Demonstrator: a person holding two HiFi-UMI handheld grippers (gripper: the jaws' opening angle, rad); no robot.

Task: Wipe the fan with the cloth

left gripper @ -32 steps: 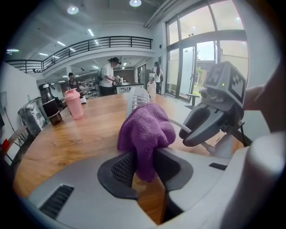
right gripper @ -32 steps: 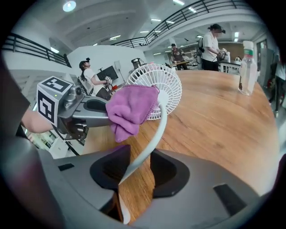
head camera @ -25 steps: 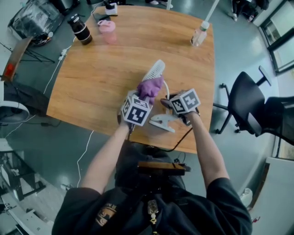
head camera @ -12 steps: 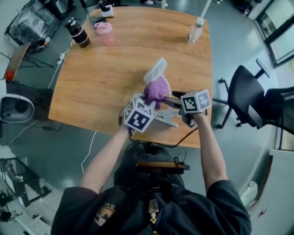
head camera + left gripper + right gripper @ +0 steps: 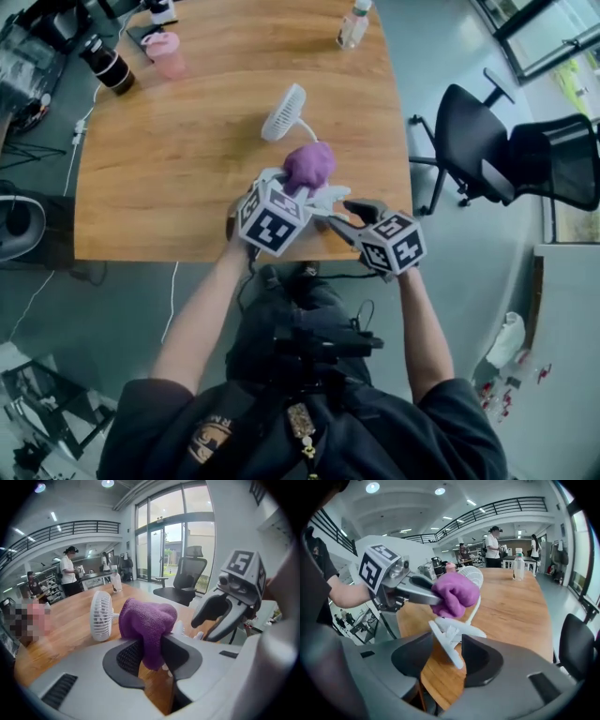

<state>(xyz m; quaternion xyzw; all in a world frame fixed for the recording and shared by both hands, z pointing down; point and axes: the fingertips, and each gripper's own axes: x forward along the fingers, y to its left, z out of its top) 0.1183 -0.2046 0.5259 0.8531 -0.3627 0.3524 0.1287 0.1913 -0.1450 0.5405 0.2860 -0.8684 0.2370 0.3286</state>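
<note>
Pinching cloth (image 5: pixel 147 618) in left claw (image 5: pixel 152 645); right claw (image 5: pixel 446 652), jaws just closing, gapes round clip (image 5: pixel 449 637) of fan (image 5: pixel 284 112): unheld, it may tip.

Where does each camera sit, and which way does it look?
Head view: on the person's head, steeply down at the table; forearms, left tool and right tool show.
Left gripper view: on the left tool, along jaws shut on the purple cloth, toward the fan.
Right gripper view: on the right tool; jaws just closing, apart, the fan's clip between them.
Both gripper views share cloth and fan.
</note>
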